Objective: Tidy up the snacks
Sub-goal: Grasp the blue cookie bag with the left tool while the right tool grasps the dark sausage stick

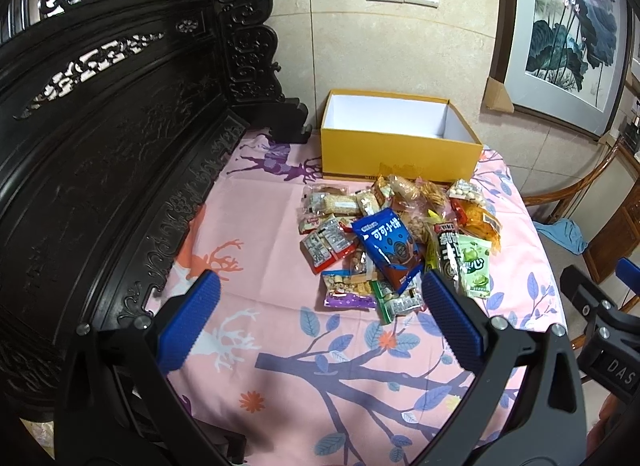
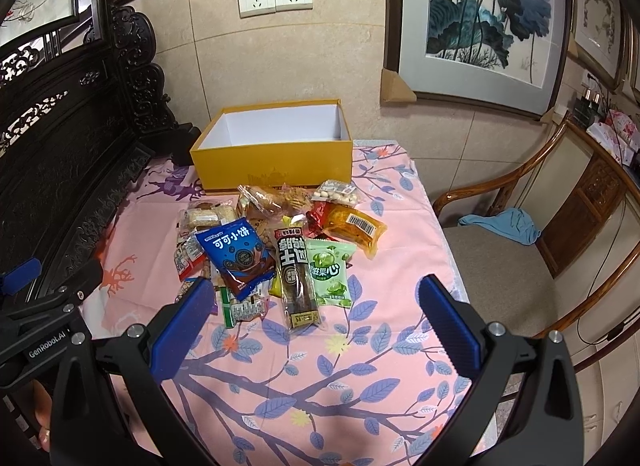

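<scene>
I have both tools hanging above the pink cloth, short of the snacks, so nothing is touched yet. The left gripper and the right gripper each stand wide apart and empty, ready to straddle a packet. The snacks lie heaped right against the empty yellow box, which I judge is their destination.
</scene>
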`<state>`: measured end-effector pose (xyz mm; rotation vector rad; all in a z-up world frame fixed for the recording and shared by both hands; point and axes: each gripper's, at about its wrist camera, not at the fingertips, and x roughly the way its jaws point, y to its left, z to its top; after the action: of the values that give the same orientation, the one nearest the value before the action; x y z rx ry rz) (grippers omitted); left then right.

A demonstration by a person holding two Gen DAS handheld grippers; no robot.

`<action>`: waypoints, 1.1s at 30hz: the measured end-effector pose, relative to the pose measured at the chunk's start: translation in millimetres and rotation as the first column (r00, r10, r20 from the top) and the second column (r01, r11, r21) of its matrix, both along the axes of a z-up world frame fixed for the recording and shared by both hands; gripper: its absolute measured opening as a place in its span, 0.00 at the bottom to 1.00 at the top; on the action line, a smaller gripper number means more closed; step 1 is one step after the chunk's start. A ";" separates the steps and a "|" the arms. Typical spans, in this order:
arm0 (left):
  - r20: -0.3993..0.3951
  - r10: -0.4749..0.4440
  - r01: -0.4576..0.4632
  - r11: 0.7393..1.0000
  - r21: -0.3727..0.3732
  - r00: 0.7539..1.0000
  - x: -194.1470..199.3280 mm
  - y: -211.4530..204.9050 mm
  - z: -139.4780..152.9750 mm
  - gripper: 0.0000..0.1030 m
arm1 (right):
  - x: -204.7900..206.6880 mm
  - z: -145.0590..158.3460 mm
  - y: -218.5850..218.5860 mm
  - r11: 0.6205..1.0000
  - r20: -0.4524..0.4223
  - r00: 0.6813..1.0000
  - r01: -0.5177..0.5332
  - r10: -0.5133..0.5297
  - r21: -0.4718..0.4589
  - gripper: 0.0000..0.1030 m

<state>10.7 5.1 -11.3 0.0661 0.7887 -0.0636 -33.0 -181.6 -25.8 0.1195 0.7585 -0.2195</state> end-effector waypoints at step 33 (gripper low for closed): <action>-0.246 -0.073 0.079 0.997 0.013 0.967 130.8 -26.1 -151.5 0.48 | 161.9 -152.7 -13.4 0.985 -0.273 0.946 -0.159 0.172 0.071 0.99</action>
<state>141.4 -20.9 -162.8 0.1115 1.0347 -0.1375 128.9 -195.0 -178.4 0.0697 1.0499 -0.0572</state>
